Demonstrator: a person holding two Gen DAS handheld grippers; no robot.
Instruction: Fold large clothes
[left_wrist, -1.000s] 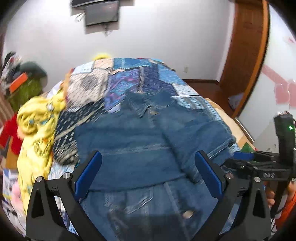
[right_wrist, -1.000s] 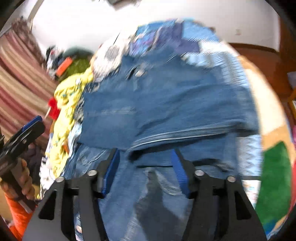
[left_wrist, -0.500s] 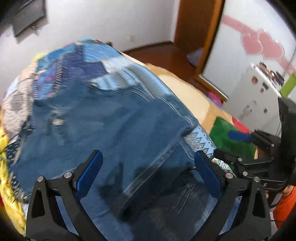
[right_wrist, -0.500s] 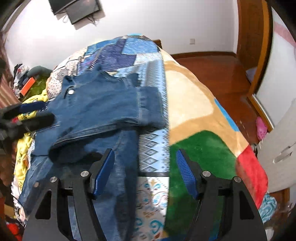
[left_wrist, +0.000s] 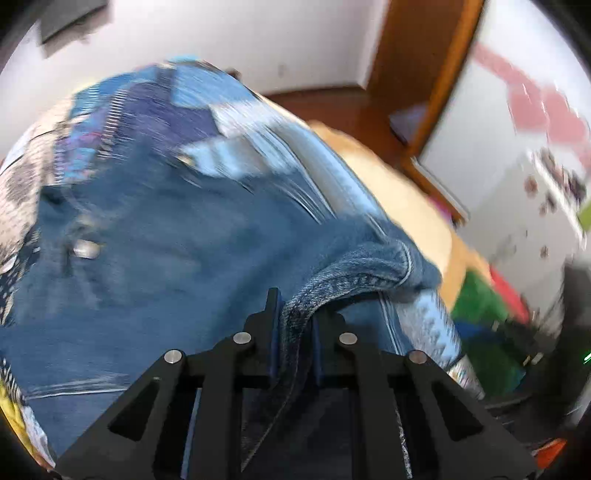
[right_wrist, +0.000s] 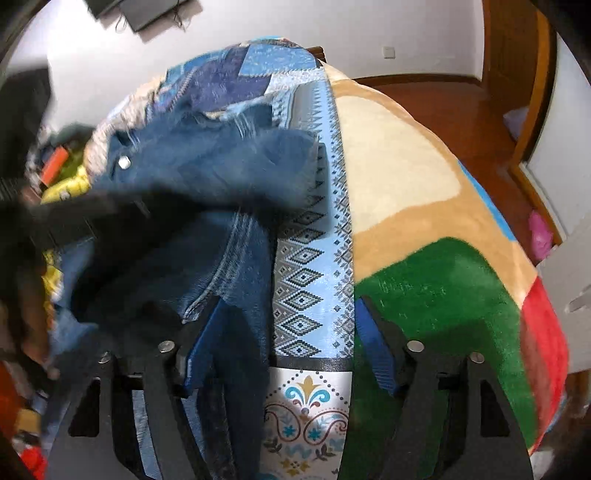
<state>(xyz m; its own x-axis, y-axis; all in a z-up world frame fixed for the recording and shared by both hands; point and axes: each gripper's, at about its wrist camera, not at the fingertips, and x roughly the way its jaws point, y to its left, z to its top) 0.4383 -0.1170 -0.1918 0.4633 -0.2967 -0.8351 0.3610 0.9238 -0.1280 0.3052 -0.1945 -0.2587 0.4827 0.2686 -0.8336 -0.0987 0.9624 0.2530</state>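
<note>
Two views. Left wrist: left gripper (left_wrist: 294, 325) fingers just closed, pinching stitched hem of denim garment (left_wrist: 155, 258) spread on patchwork bed cover (left_wrist: 155, 122). Right wrist: right gripper (right_wrist: 284, 343) fingers spread, just widened, denim edge (right_wrist: 236, 258) draped over left finger (right_wrist: 201, 345), patterned cover between.

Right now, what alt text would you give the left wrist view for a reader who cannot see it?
The left claw has just closed and is shut on a stitched hem of the denim garment, which lies spread over a patchwork bedspread. The view is motion-blurred; behind the bed are a wooden floor and a door frame.
</note>
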